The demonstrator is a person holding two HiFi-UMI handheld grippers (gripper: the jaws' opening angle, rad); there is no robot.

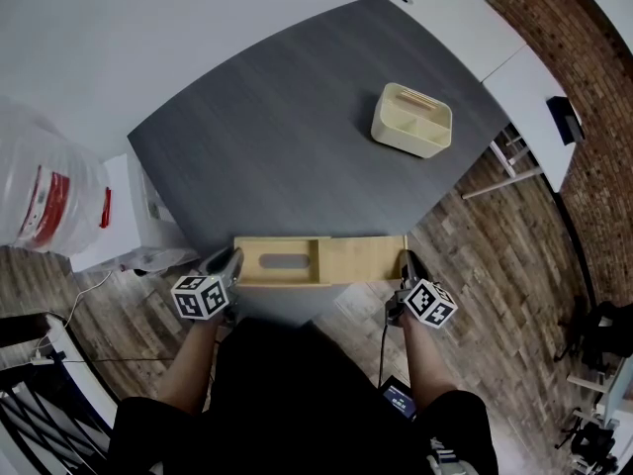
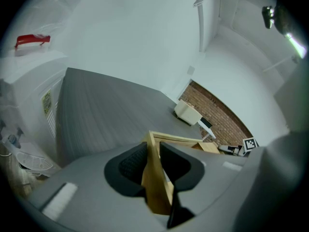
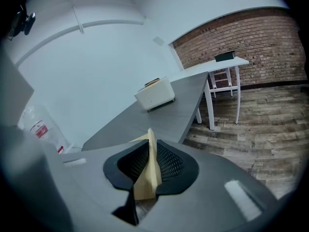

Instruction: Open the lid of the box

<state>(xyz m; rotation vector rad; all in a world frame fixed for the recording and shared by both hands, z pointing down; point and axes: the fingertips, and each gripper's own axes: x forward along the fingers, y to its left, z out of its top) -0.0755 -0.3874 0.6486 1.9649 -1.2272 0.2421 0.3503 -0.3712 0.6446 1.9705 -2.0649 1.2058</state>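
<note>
A long pale wooden box [image 1: 259,261] lies along the near edge of the dark grey table [image 1: 297,137]. Its left part has an oval slot on top, and a plain flat panel [image 1: 364,259] reaches out to its right. My left gripper [image 1: 229,263] is at the box's left end. In the left gripper view it [image 2: 153,161] is shut on the upright end wall [image 2: 155,182]. My right gripper [image 1: 406,263] is at the panel's right end. The right gripper view shows it [image 3: 151,161] shut on the thin wooden edge [image 3: 148,175].
A cream plastic container [image 1: 412,120] stands far right on the table. A large water jug [image 1: 45,191] on a white dispenser is at the left. A white table [image 1: 514,62] stands by the brick wall at right, on wood flooring [image 1: 495,255].
</note>
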